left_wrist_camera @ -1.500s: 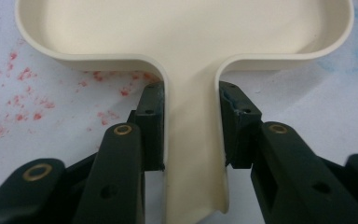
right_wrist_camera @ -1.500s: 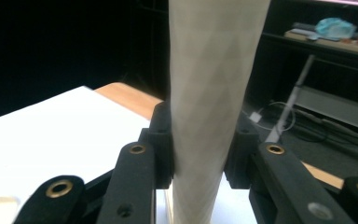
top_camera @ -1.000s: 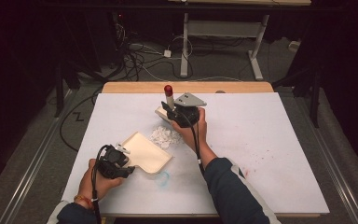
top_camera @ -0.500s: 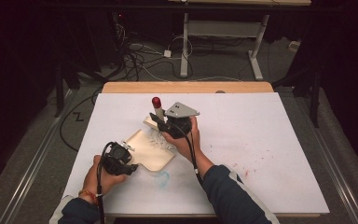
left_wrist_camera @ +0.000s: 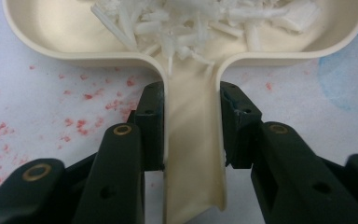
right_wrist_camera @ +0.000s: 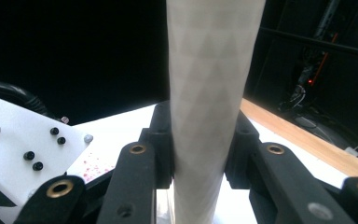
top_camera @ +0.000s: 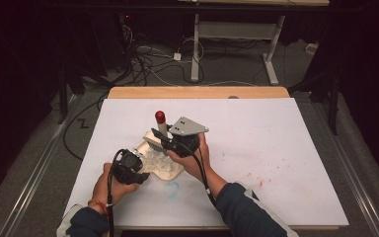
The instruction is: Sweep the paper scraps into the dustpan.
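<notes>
Currently my left gripper (left_wrist_camera: 191, 126) pinches the dustpan (top_camera: 164, 165) handle, handle axis pointing toward me. My right gripper (right_wrist_camera: 198, 135) clamps the upright brush (top_camera: 161, 124) directly over the pan's far lip. White shreds (left_wrist_camera: 200, 23) lie inside. Since the earlier frame, the brush has travelled leftward, toward the pan.

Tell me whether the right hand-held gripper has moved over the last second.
Yes. The right hand-held gripper, holding the brush, slid left and nearer, over the dustpan.

We counted one cream dustpan (top_camera: 164, 165) at 7 o'clock, one red-tipped brush (top_camera: 161, 123) at 12, two grippers, left gripper (top_camera: 139, 163) and right gripper (top_camera: 164, 142), one table (top_camera: 276, 148).
</notes>
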A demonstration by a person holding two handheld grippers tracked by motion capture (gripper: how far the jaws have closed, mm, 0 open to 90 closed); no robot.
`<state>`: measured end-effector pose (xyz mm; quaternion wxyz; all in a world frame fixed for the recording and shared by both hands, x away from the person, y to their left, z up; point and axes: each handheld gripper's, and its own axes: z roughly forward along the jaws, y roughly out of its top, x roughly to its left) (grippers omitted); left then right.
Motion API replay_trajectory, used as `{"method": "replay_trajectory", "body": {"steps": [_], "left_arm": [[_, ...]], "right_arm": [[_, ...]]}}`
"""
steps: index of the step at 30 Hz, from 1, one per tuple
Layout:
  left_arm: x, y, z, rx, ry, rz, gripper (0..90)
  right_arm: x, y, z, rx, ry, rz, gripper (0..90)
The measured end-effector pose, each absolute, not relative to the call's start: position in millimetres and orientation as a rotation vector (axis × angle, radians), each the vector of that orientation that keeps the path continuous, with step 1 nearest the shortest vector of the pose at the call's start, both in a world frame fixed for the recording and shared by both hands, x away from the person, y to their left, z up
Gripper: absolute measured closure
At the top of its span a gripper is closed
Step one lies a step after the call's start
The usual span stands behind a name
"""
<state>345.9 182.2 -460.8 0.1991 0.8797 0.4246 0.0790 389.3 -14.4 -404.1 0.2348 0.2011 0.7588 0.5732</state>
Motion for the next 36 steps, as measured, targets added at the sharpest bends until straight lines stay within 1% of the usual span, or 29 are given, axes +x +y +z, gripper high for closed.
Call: {"method": "replay_trajectory", "body": {"steps": [7,12,19,23,28,33,36], "left_arm": [[346,183,-462,2.457,1.184,0.214,63.2],[347,184,-463,2.461,1.177,0.211,63.2],[346,185,-463,2.451,1.178,0.211,63.2],[346,184,-463,2.453,1.180,0.215,63.2],[345,185,-464,2.448,1.181,0.211,63.2],[344,186,-464,2.448,1.182,0.213,63.2],[344,186,-464,2.450,1.182,0.213,63.2]], "right_arm": [[391,-23,-395,0.583,2.051,1.618,70.4],[393,-38,-378,0.617,2.006,1.654,70.4],[396,-50,-370,0.652,1.977,1.611,70.4],[398,-56,-373,0.665,1.977,1.528,70.4],[398,-65,-387,0.664,2.007,1.424,70.4],[396,-67,-401,0.645,2.077,1.394,70.4],[389,-64,-400,0.614,2.120,1.428,70.4]]}}
